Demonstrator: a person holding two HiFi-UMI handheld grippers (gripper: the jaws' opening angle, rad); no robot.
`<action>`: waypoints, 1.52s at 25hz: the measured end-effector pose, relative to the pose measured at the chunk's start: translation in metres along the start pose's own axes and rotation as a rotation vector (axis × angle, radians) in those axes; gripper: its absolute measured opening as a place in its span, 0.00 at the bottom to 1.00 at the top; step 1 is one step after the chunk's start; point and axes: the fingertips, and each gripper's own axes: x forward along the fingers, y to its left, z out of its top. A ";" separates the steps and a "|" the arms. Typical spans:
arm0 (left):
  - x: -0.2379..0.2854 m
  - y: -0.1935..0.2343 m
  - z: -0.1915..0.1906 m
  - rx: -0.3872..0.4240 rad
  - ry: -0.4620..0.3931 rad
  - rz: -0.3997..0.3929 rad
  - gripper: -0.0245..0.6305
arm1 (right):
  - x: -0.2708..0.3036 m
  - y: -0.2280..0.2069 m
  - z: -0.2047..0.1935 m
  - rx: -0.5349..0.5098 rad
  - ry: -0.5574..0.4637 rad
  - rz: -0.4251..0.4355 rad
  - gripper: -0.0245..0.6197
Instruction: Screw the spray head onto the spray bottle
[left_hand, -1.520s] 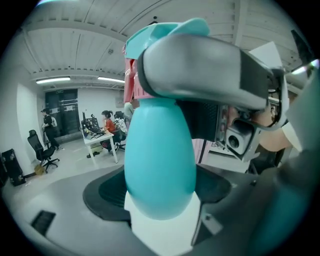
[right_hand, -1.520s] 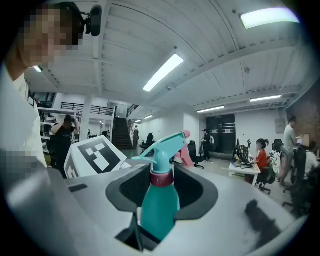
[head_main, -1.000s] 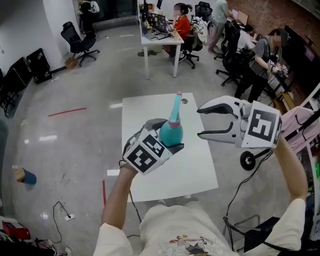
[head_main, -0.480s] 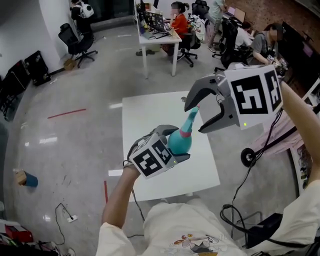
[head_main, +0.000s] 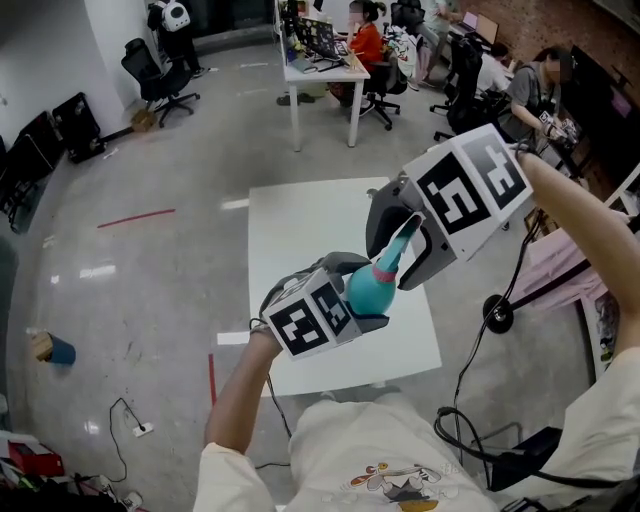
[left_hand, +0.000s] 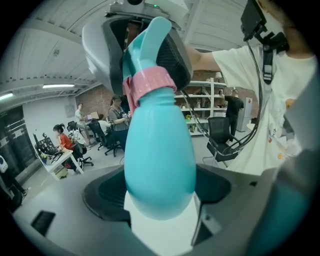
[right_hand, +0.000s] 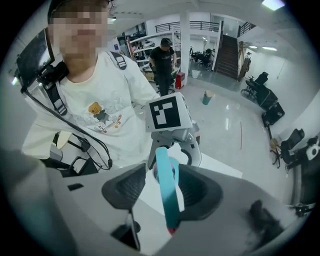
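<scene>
Right gripper (head_main: 392, 262) lowered; spray head (head_main: 402, 243) between jaws, seemingly unclamped, atop spray bottle (head_main: 372, 288).

Cream cartoon-print T-shirt (head_main: 340, 445), black straps (right_hand: 56, 100), grey left tongs (head_main: 358, 292) and right tongs (head_main: 390, 265) bearing black-and-white marker cubes (head_main: 305, 322).

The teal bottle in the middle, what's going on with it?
A person holds a tool in each hand above a white table. The left tool grips the teal spray bottle by its body. The right tool has its jaws close on either side of the spray head, already on the bottle at a pink collar; whether they pinch it is hard to tell.
</scene>
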 end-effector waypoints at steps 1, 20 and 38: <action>-0.001 -0.001 0.000 0.001 -0.003 -0.002 0.63 | 0.002 0.000 0.000 0.003 -0.001 0.009 0.36; 0.012 -0.038 -0.010 -0.220 0.079 -0.285 0.63 | 0.021 0.004 -0.017 -0.138 0.158 -0.006 0.24; 0.024 -0.017 -0.028 -0.240 0.110 -0.053 0.63 | 0.036 -0.004 -0.033 0.107 0.178 -0.060 0.24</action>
